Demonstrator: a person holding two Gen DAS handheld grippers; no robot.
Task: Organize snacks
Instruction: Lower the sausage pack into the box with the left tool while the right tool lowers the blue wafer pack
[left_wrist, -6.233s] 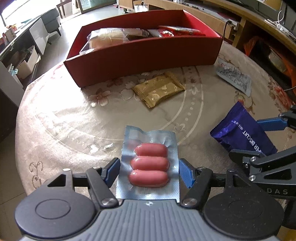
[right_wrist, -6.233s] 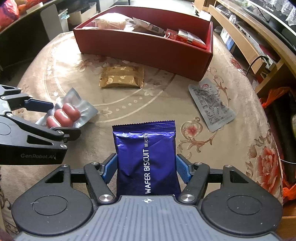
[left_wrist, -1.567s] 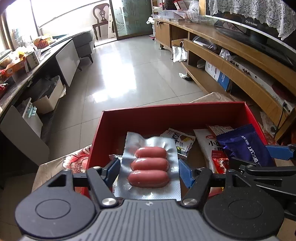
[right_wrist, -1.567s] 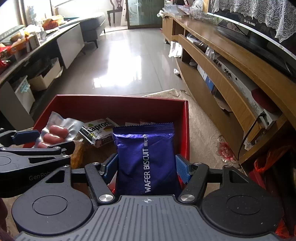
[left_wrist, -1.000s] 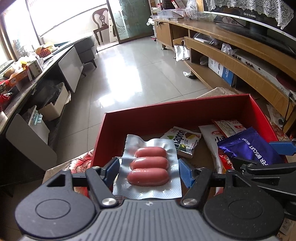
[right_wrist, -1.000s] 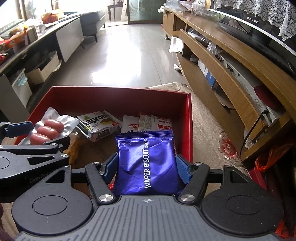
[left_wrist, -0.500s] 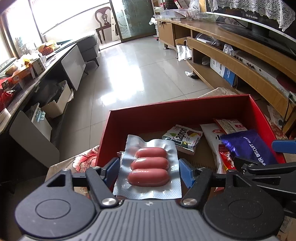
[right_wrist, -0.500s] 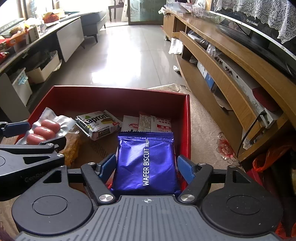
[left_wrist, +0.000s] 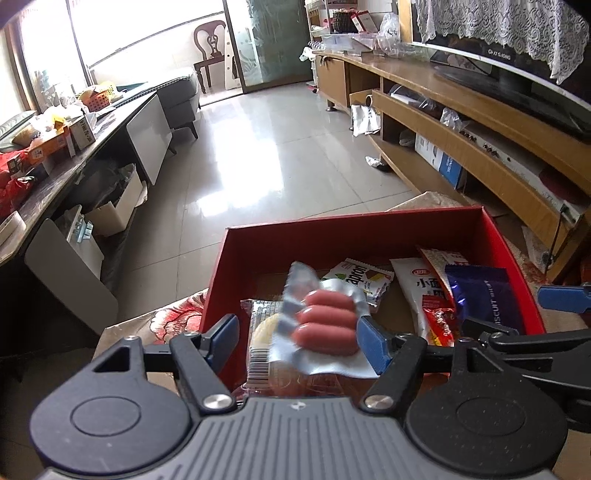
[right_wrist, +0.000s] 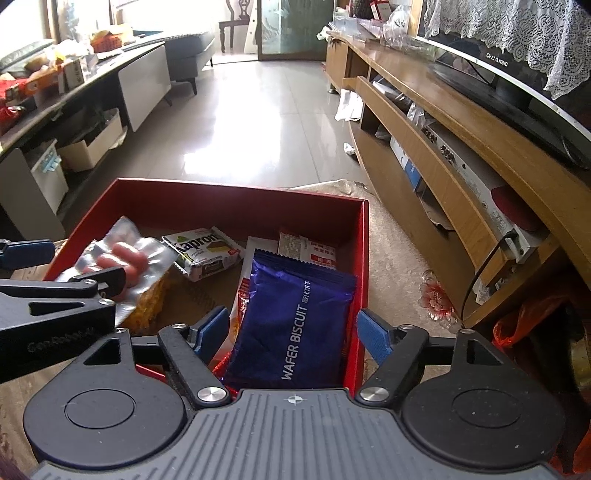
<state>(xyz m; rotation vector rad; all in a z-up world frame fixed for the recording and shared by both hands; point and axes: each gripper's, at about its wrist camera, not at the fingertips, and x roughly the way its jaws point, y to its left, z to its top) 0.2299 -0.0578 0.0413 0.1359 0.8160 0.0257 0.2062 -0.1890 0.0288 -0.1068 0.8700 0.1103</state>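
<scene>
A red box (left_wrist: 351, 221) of snacks lies just below both grippers. My left gripper (left_wrist: 295, 339) hangs over its near left corner, its jaws opening. The vacuum pack of three sausages (left_wrist: 325, 325) is blurred and tilted between them; the left pad stands clear of it. My right gripper (right_wrist: 291, 332) is over the box's right side with its jaws opening. The blue wafer biscuit pack (right_wrist: 295, 321) lies slanted in the box (right_wrist: 240, 188) between the fingers, touched by neither pad. In the right wrist view the sausage pack (right_wrist: 122, 258) shows at the left gripper (right_wrist: 70, 264).
The box also holds a Kapron wafer pack (right_wrist: 205, 251), a white packet (left_wrist: 421, 284), red wrappers and a clear bread pack (left_wrist: 262, 325). It sits on a table with a floral cloth (right_wrist: 391, 251). A long wooden TV cabinet (right_wrist: 461, 166) runs along the right; tiled floor lies beyond.
Both pairs of jaws have spread. The sausage pack has come loose and tipped over in the left jaws. The blue pack has slipped from the right pads and settled in the box.
</scene>
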